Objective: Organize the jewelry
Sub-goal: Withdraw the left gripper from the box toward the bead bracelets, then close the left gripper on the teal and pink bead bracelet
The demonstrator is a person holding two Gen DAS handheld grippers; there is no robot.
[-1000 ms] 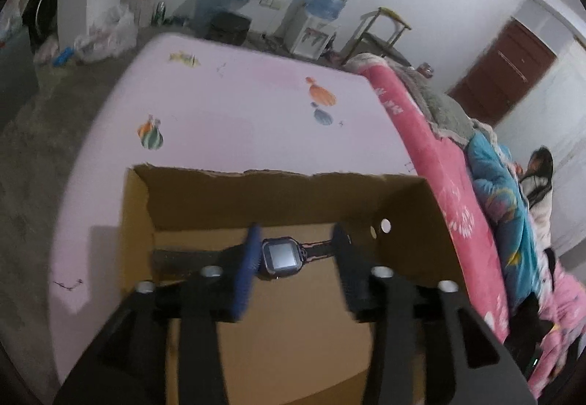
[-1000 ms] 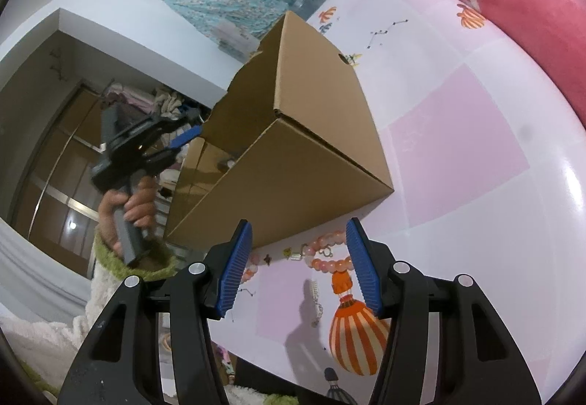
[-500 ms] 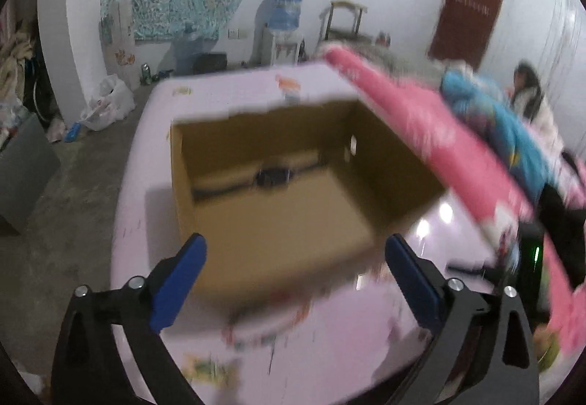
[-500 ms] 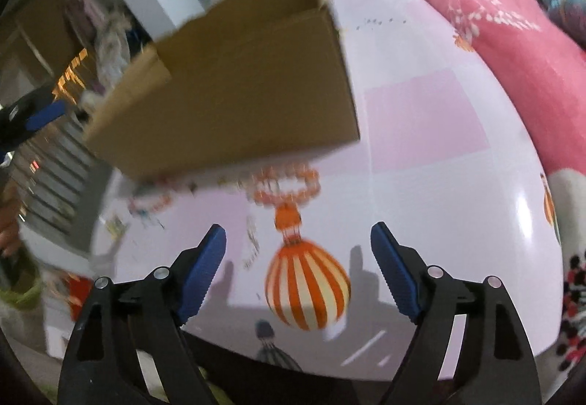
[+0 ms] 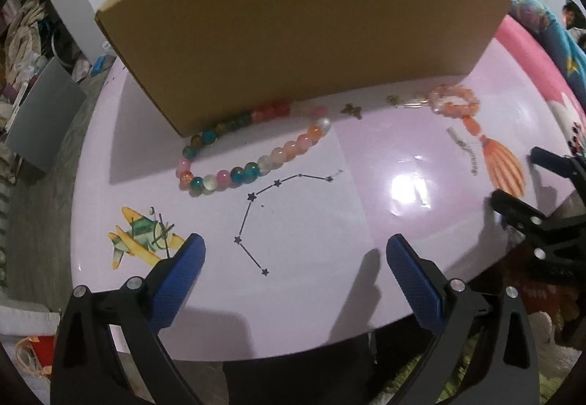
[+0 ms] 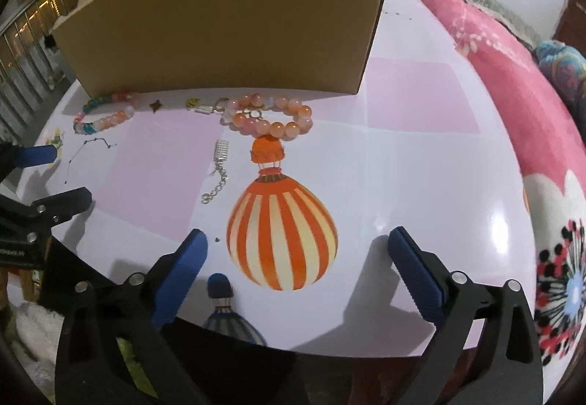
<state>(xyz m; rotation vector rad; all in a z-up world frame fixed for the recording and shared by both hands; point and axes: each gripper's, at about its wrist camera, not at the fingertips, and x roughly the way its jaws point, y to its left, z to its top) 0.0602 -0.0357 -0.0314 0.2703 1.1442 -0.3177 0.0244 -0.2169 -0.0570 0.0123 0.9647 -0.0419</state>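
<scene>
A brown cardboard box (image 5: pixel 293 20) (image 6: pixel 219 20) stands on the lilac table; its inside is hidden. Along its near wall lie a multicoloured bead bracelet (image 5: pixel 252 156) (image 6: pixel 104 119), a small dark charm (image 5: pixel 351 110) (image 6: pixel 157 105) and an orange-pink bead bracelet (image 5: pixel 454 101) (image 6: pixel 271 119). A silver chain (image 6: pixel 218 170) (image 5: pixel 465 148) lies just in front of that one. My left gripper (image 5: pixel 295 244) hangs open over the table's near edge, nothing in it. My right gripper (image 6: pixel 297 236) hovers over the printed balloon, jaws opening, nothing between them.
The table (image 5: pixel 366 192) carries printed pictures: a yellow plane, a star line, a striped balloon (image 6: pixel 280 233). A bed with a pink blanket (image 6: pixel 512 75) runs along the right side. Clutter and a grey panel (image 5: pixel 40 112) sit on the floor to the left.
My left gripper let go of the watch inside the box, opened wide, and drew back and down to the table's near edge. My right gripper opened wider and rolled upright.
</scene>
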